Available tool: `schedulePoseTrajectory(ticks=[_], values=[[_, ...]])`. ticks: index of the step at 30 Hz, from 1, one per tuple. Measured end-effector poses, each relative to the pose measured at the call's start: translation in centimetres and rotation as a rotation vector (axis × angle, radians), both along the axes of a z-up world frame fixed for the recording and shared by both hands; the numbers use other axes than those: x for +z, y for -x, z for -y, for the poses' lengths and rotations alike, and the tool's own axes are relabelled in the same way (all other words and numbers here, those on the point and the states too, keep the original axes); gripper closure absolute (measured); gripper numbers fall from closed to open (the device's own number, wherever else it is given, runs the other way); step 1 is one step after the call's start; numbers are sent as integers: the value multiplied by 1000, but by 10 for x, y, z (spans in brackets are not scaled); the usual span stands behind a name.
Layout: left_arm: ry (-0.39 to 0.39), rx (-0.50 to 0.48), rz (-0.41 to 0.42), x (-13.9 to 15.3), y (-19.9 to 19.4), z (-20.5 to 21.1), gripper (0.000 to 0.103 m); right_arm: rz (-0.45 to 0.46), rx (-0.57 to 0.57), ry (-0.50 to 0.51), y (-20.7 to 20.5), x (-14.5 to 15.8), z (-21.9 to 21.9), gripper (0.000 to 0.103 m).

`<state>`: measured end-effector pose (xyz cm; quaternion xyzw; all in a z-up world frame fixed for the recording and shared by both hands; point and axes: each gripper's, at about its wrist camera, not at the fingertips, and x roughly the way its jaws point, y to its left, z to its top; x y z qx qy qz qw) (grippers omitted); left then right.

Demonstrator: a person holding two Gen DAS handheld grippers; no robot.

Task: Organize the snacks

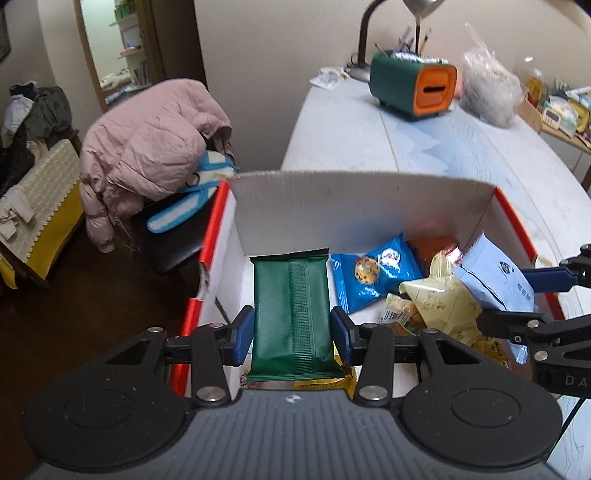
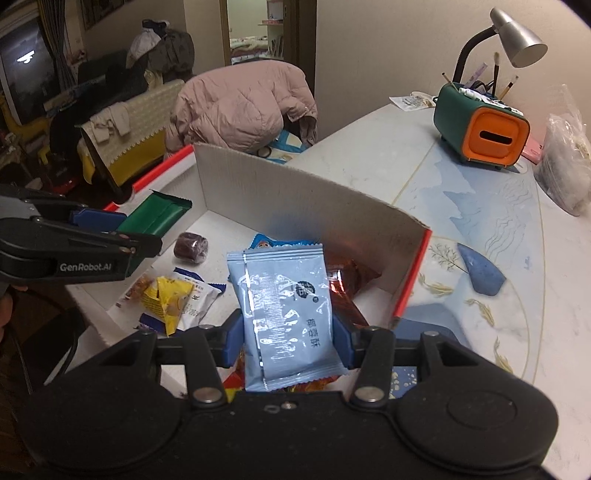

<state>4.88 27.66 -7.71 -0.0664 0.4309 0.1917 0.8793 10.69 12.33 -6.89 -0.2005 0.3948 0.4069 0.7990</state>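
Note:
My left gripper (image 1: 291,334) is shut on a dark green snack packet (image 1: 291,314) and holds it over the left part of a white cardboard box with red edges (image 1: 351,199). My right gripper (image 2: 288,334) is shut on a pale blue snack packet (image 2: 288,314) over the box's right part; that packet also shows in the left wrist view (image 1: 495,277). In the box lie a blue cookie packet (image 1: 373,273), a pale yellow packet (image 1: 439,302), an orange-red packet (image 2: 351,280), a bright yellow packet (image 2: 166,299) and a small dark round sweet (image 2: 191,246).
The box (image 2: 295,192) stands at the edge of a marble-patterned table (image 2: 480,206). On the table stand a green and orange holder (image 2: 484,129), a desk lamp (image 2: 517,33) and a clear plastic bag (image 2: 565,162). A chair with a pink jacket (image 1: 147,147) stands beside the table.

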Motion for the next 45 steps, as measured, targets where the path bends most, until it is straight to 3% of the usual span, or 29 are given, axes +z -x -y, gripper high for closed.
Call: schedulePoseTrajectory(ticks=[11,17,21,27,34,37,43,45], values=[[23,-57,-107,-24,-18,2,59,-4,-21,33,-2,-14,-8,54],[34,-57,-110,-28,-17,3,59,-7,-27,33,-3,-17,-8,52],[50,-47,-82,-24,-11,3,57,-4,-35,15,-4,-16,-5,39],[61,-37,-29,-13,0,5,50,-7,-45,-23,-2,-9,3,33],[50,-47,43,10,13,17,48,5,-48,-86,4,7,16,26],[41,-54,78,22,19,23,39,21,-51,-124,8,18,23,22],[34,-57,133,44,28,33,37,38,-55,-189,15,37,37,17],[32,-56,150,51,32,36,31,47,-56,-210,19,44,42,15]])
